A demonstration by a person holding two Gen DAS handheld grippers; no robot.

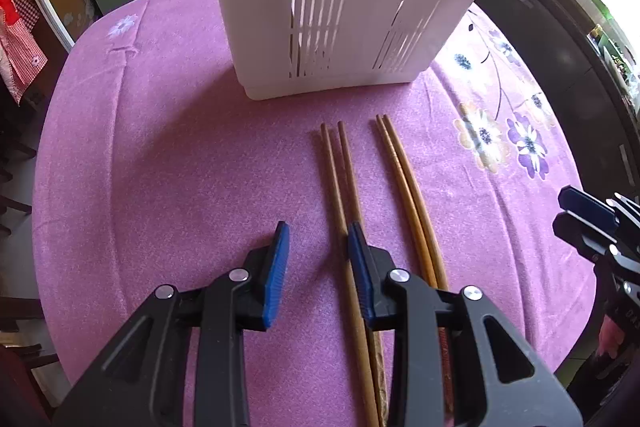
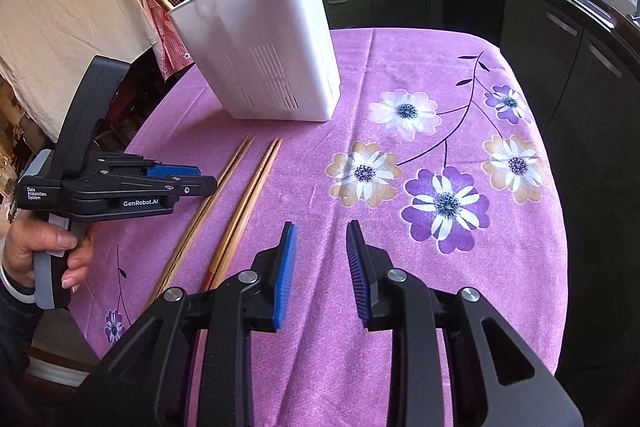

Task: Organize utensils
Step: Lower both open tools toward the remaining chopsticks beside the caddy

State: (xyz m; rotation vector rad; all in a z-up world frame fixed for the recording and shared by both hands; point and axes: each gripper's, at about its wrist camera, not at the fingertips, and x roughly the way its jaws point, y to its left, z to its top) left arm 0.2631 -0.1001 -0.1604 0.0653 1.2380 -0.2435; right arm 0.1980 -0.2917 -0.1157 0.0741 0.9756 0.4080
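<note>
Before the white slotted utensil holder (image 1: 332, 7), in the left wrist view, two pairs of wooden chopsticks (image 1: 340, 179) lie side by side on the purple floral tablecloth (image 1: 160, 147), tips toward the holder but apart from it. Left of the chopsticks the cloth is bare out to the rounded table edge. Dark cabinets (image 1: 560, 67) stand beyond the holder's right. The left gripper (image 1: 318, 267) is released, jaws spread; its right blue pad sits over the nearer pair, contact cannot be told. The right gripper (image 1: 588, 223) shows at the frame's right edge, its jaws unreadable here.

From the right wrist view, the holder (image 2: 264, 59) stands at the table's far left with chopstick ends and a white spoon rising from it. Both chopstick pairs (image 2: 240, 195) lie just nearer than the holder. The left gripper (image 2: 176, 179), gripped by a hand (image 2: 44, 247), hovers beside them. The right gripper (image 2: 320, 263) is released, jaws wide, holding nothing, over open flowered cloth (image 2: 440, 167) right of the chopsticks.
</note>
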